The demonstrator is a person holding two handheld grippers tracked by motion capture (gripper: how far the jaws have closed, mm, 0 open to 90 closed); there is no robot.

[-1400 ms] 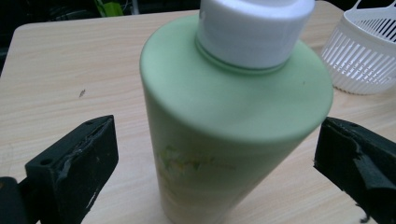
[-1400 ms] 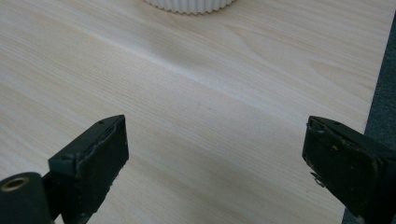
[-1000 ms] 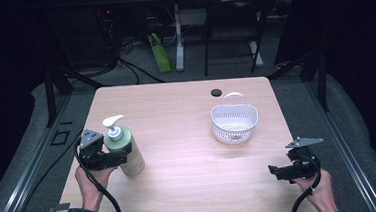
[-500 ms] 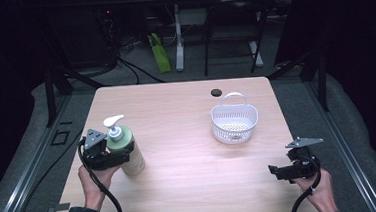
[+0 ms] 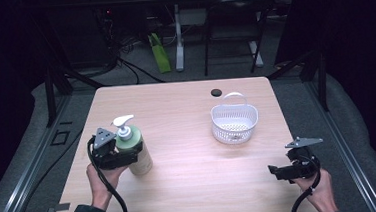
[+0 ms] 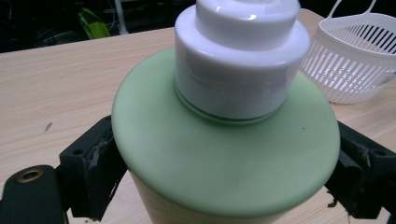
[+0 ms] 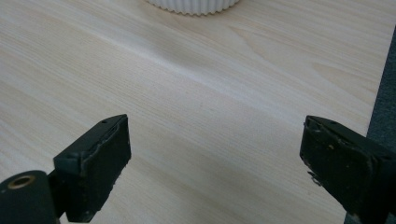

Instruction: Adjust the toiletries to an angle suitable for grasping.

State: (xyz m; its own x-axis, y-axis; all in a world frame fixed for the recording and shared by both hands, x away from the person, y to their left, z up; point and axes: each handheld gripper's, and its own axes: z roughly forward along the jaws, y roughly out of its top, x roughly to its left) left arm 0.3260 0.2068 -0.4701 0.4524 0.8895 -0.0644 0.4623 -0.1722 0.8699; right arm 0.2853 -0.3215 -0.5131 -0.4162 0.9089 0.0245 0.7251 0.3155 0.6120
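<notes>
A pale green pump bottle (image 5: 141, 162) with a white pump head (image 5: 122, 123) stands at the table's left front. My left gripper (image 5: 129, 154) is shut on its body just below the shoulder. In the left gripper view the two black jaws press on either side of the green bottle (image 6: 224, 140), and its white collar (image 6: 240, 60) rises above them. I cannot tell whether the base rests on the wood. My right gripper (image 5: 277, 171) hovers open over bare wood near the right front corner, its jaws wide apart with nothing between them (image 7: 219, 172). A white slotted basket (image 5: 234, 120) with a handle stands right of centre.
The light wooden table (image 5: 192, 191) ends close to the right gripper's right side. A small black round thing (image 5: 216, 92) lies near the far edge behind the basket. The basket (image 6: 355, 60) is beyond the bottle; its base (image 7: 191, 4) is ahead of the right gripper.
The left gripper and the bottle in it have shifted slightly to the right. The right gripper has stayed where it was, still open.
</notes>
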